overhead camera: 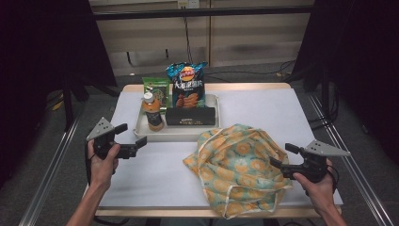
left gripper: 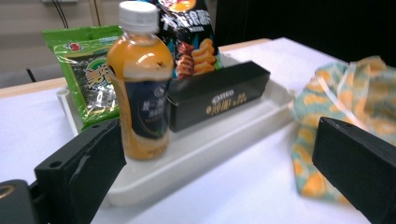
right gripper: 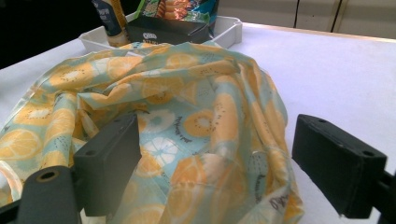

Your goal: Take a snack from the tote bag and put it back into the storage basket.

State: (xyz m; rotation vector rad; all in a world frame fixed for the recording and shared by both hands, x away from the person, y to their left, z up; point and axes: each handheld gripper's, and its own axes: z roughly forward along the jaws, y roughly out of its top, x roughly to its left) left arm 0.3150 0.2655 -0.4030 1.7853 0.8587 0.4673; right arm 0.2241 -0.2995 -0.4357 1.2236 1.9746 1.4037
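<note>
Crowding tray [overhead camera: 141, 128]: bottle [overhead camera: 152, 112], black box [overhead camera: 190, 116], chip bag [overhead camera: 187, 85], seaweed pack [overhead camera: 157, 89].

A table [overhead camera: 263, 101] with a pale lavender top and a light wood edge is set on a grey floor [overhead camera: 56, 155]. Metal rails [overhead camera: 49, 162] are seen along the floor at both sides of it. Behind the table, a beige panelled wall [overhead camera: 244, 35] is crossed by a dark horizontal bar [overhead camera: 202, 12], and a black cable [overhead camera: 188, 40] is hung down it. Dark curtains [overhead camera: 42, 47] are placed at left and right. Cables [overhead camera: 277, 73] are strewn on the floor at the back. The scene is lit dimly and evenly.
</note>
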